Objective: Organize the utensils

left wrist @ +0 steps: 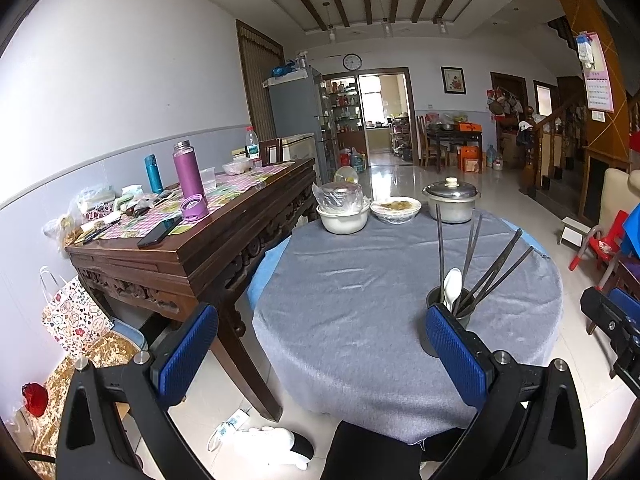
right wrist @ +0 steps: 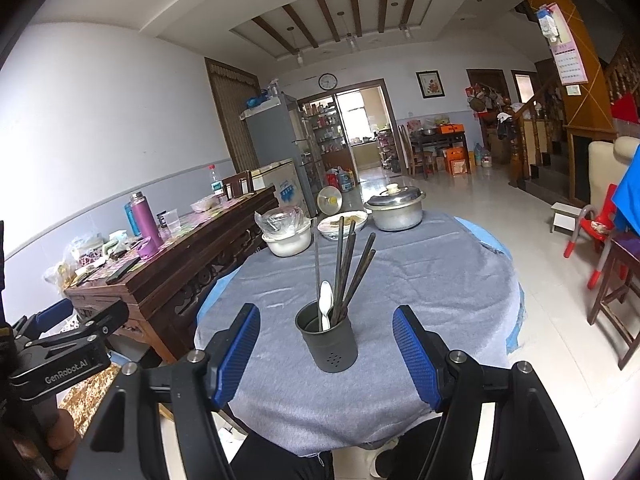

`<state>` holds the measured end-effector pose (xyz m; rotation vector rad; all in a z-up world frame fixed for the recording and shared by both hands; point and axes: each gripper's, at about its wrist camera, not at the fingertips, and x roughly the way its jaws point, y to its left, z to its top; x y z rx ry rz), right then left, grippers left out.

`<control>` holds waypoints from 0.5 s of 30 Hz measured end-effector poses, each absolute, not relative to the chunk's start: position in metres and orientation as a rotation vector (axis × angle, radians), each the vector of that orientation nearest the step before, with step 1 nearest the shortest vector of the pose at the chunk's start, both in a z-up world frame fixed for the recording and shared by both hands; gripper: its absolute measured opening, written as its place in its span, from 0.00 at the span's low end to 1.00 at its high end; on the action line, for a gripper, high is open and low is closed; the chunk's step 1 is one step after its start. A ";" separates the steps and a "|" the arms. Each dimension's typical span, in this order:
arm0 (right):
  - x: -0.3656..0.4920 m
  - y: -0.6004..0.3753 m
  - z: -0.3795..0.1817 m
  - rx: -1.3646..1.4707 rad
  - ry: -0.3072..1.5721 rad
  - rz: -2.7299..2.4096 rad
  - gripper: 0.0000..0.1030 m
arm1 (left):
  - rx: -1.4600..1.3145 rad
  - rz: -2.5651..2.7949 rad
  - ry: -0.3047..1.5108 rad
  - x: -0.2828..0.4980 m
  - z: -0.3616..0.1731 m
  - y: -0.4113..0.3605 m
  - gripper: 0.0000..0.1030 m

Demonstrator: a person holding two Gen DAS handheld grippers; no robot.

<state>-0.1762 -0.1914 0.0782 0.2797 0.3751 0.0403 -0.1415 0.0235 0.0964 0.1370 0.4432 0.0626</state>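
Note:
A dark grey utensil holder [right wrist: 327, 340] stands upright on the round table with a grey cloth [right wrist: 420, 280]. It holds several dark chopsticks [right wrist: 352, 264] and a white spoon [right wrist: 325, 308]. My right gripper [right wrist: 326, 354] is open and empty, its blue pads either side of the holder, a little in front of it. My left gripper [left wrist: 320, 344] is open and empty, to the left of the holder [left wrist: 448, 312], whose lower part is hidden behind the right pad. The chopsticks [left wrist: 492, 268] and spoon [left wrist: 452, 286] also show there.
At the table's far edge stand a white bowl with a wrapped dish [left wrist: 342, 212], a covered plate [left wrist: 396, 208] and a lidded metal pot [left wrist: 452, 200]. A cluttered wooden side table [left wrist: 192, 232] stands to the left. Chairs [right wrist: 612, 280] stand to the right.

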 end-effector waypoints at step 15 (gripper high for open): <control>-0.179 -0.185 0.075 0.254 0.380 0.040 0.70 | 0.112 0.061 0.442 -0.142 0.094 0.031 1.00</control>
